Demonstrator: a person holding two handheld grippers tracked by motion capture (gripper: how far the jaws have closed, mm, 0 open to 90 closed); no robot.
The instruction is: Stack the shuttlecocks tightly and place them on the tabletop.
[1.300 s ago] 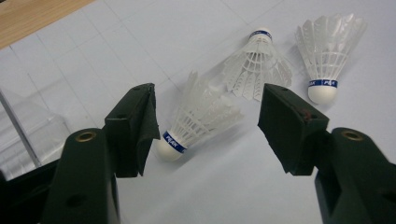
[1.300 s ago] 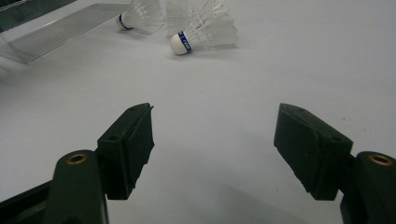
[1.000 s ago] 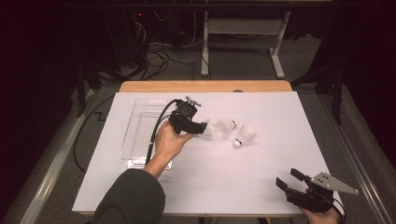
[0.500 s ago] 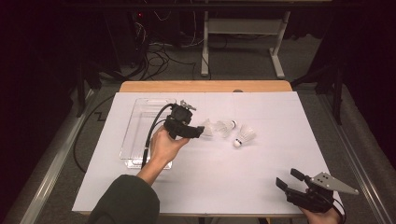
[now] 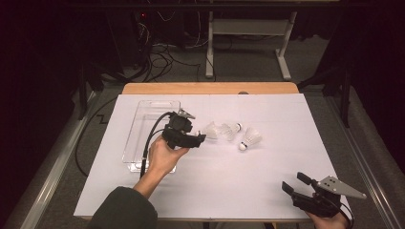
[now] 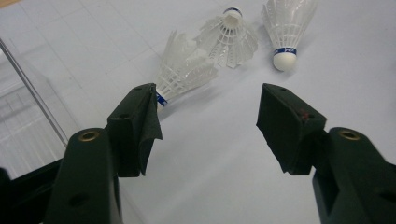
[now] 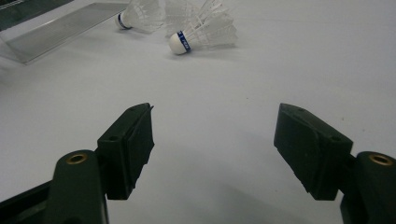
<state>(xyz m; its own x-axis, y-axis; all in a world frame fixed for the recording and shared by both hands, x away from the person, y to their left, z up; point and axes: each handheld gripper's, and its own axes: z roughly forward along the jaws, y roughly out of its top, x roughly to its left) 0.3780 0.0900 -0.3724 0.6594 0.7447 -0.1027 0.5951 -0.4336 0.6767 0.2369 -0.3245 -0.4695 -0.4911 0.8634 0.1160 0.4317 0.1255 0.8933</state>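
Left tongs [image 5: 198, 140] — lower, nearer shuttlecocks [image 5: 230, 132]

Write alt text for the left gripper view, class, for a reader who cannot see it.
The open left gripper points over a white table cover at three white shuttlecocks lying close together just ahead, the nearest by its left jaw tip. The edge of a clear plastic tray shows at the left.

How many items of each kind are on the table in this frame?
Shuttlecocks: 3, at and
Clear plastic tray: 1
Handheld grippers: 2, left gripper and right gripper
Total: 6
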